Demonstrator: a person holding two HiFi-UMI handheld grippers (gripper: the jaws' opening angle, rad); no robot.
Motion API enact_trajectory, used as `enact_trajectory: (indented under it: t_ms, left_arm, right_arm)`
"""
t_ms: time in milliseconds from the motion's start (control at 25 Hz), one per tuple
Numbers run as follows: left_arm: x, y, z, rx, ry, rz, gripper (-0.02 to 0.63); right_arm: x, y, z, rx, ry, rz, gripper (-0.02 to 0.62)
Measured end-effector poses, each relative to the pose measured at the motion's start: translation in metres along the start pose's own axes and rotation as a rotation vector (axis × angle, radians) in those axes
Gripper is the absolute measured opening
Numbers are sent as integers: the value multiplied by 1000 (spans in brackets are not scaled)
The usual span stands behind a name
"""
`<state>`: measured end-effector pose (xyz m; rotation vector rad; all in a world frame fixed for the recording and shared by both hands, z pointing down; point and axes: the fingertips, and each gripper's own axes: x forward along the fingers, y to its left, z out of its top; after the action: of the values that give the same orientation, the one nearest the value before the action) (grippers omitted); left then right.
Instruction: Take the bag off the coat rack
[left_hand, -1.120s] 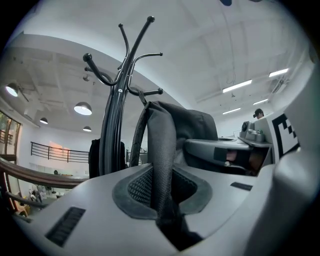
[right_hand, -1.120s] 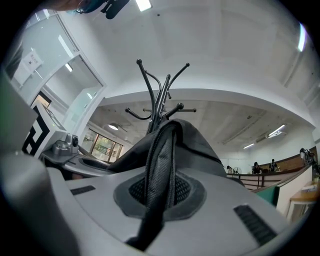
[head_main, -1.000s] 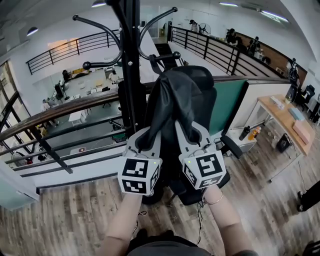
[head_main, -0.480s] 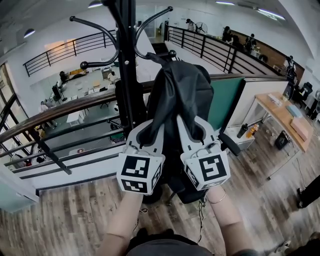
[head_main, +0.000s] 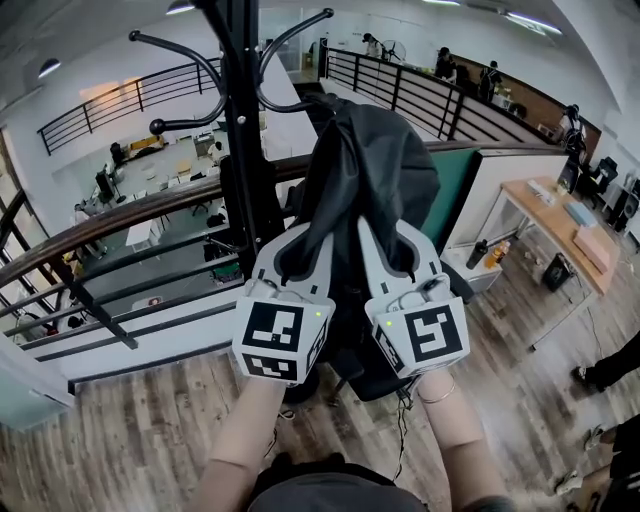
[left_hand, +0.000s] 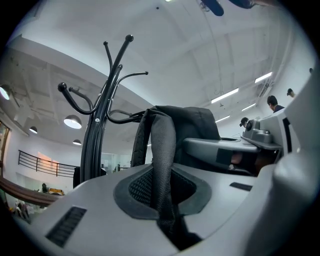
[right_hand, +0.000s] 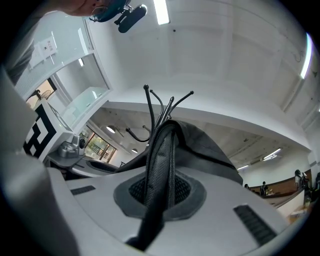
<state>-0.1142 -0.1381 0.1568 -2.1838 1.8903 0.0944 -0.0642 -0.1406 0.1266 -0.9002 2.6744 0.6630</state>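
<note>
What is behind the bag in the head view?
Behind the bag are a green partition and the wooden railing; the coat rack stands at its left. The bag's top covers any hook under it, so whether it hangs there cannot be seen.

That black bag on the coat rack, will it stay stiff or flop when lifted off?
Probably floppy: the bag sags in folds. Its woven straps look limp but grippy, pinched in the left gripper and right gripper, so slipping seems unlikely. It may swing once clear of the coat rack.
</note>
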Motion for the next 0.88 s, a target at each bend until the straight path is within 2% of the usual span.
enact_trajectory:
  t_ms: [360,880]
  left_arm:
    - [14,-32,2,-6,4,-66,57]
    - [39,-100,-29,-73,48,-203,57]
  right_arm:
    - [-23,-24,0,-13,31,-57,9]
    - [-78,-67,-31,-15,143,-166,9]
